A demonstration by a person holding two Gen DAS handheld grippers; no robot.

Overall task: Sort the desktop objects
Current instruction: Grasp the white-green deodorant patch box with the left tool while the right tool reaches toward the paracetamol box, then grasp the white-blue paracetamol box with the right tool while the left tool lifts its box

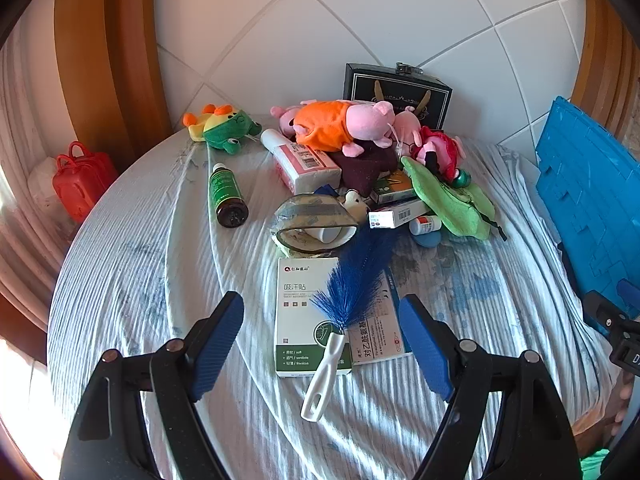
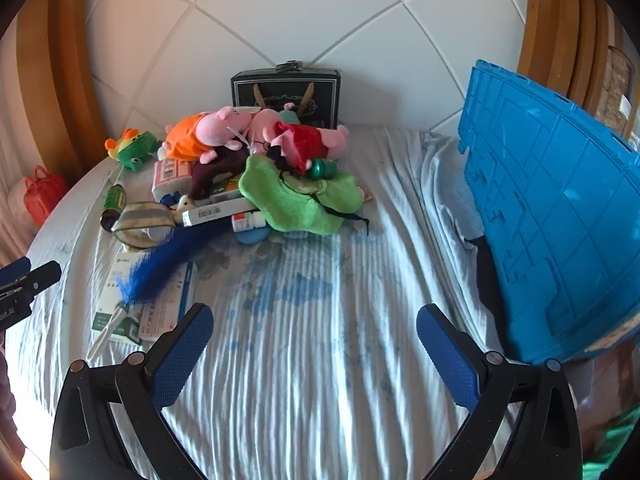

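We judge the sorting barely begun. Both our left gripper (image 1: 320,340) and right gripper (image 2: 314,354) hover with jaws spread, holding nothing. The pile of toys and boxes (image 1: 360,168) lies jumbled mid-frame on the cloth-covered counter (image 2: 320,360); a blue brush (image 1: 348,292) rests across two boxes. Blue crate (image 2: 560,220) stands at right.

Held left gripper (image 1: 322,344) tilted downward, jaws spread wide, nothing between blue pads (image 1: 218,346). Held right gripper (image 2: 314,354) at similar downward tilt, jaws likewise wide, pads (image 2: 182,354) bare, nothing gripped. Right gripper's black tip (image 1: 612,320) showed at right edge of left wrist view; left gripper's tip (image 2: 24,280) showed at left edge of right wrist view. Both sat side by side, apart, not touching.
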